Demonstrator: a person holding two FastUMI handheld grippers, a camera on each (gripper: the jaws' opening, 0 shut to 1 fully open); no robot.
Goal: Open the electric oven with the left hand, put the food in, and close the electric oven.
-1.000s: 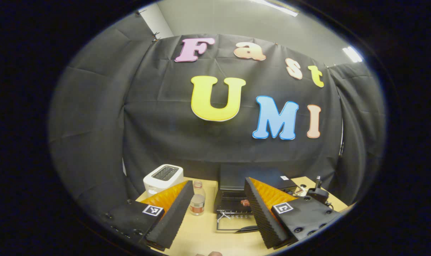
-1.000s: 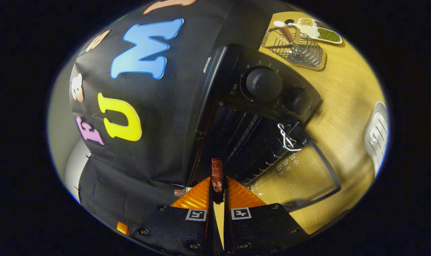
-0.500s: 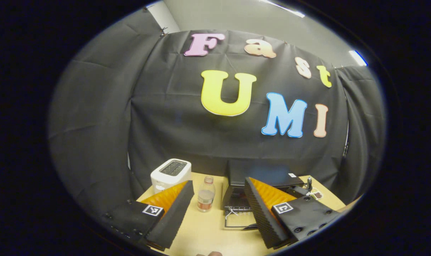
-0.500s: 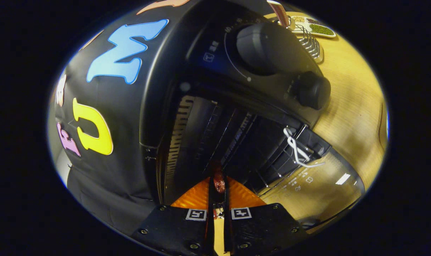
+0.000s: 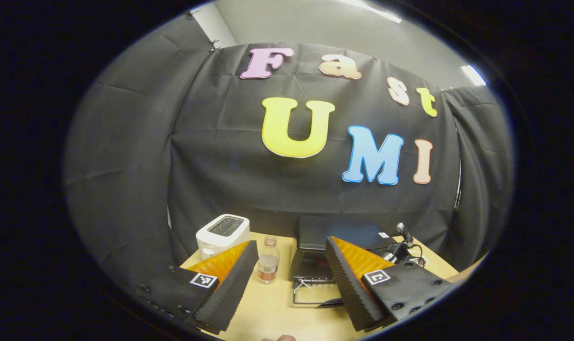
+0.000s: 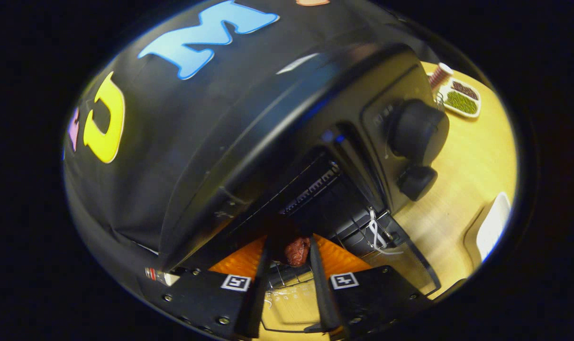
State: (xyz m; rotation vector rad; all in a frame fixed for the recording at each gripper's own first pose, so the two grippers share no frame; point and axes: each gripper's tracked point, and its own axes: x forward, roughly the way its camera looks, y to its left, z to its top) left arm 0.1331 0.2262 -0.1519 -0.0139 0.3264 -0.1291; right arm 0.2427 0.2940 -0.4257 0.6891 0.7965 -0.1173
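The electric oven point(image 6: 287, 142) stands open, door point(image 6: 400, 270) lowered at 4 o'clock. The food point(image 6: 296, 250) lies on the rack, released between the parted right hand-held gripper point(image 6: 289, 258). Placement appears complete. Next: withdraw, then close using the wide-open, empty left hand-held gripper point(image 5: 291, 265).

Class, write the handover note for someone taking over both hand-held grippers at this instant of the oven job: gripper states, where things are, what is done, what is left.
Left hand-held gripper: open, holding nothing, held back above the table, facing the electric oven.
Right hand-held gripper: at the oven mouth, fingers parted; the food sits between them and looks released.
Done: oven door is down and open; food is in the oven mouth.
Left: draw the right gripper out, then close the door.
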